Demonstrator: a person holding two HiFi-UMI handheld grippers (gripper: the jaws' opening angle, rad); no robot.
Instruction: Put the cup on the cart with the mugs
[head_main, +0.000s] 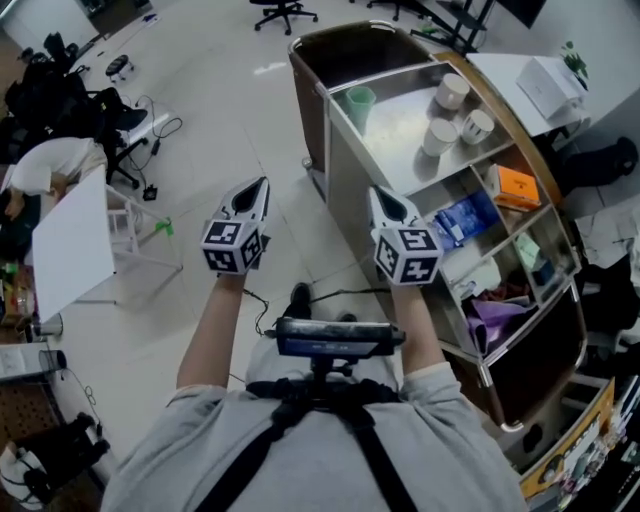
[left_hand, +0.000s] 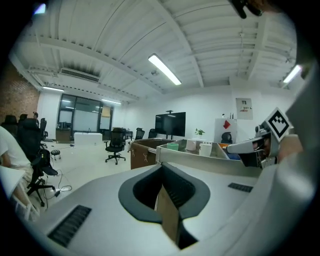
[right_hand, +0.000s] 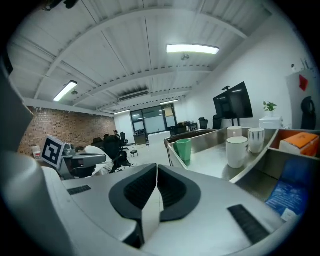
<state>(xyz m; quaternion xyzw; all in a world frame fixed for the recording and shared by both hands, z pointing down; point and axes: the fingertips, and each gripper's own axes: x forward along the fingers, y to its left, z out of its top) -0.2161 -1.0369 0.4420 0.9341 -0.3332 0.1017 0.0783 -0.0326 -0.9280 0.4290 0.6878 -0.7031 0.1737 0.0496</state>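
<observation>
In the head view we hold the left gripper (head_main: 262, 184) and right gripper (head_main: 379, 193) short of the cart (head_main: 398, 150). The green cup (head_main: 358, 103) stands on its top, well apart from the mugs (head_main: 440, 137). The left gripper view shows jaws closed on nothing. The right gripper view shows the same. To move the cup beside the mugs, we'd open the right jaws early and approach level.
</observation>
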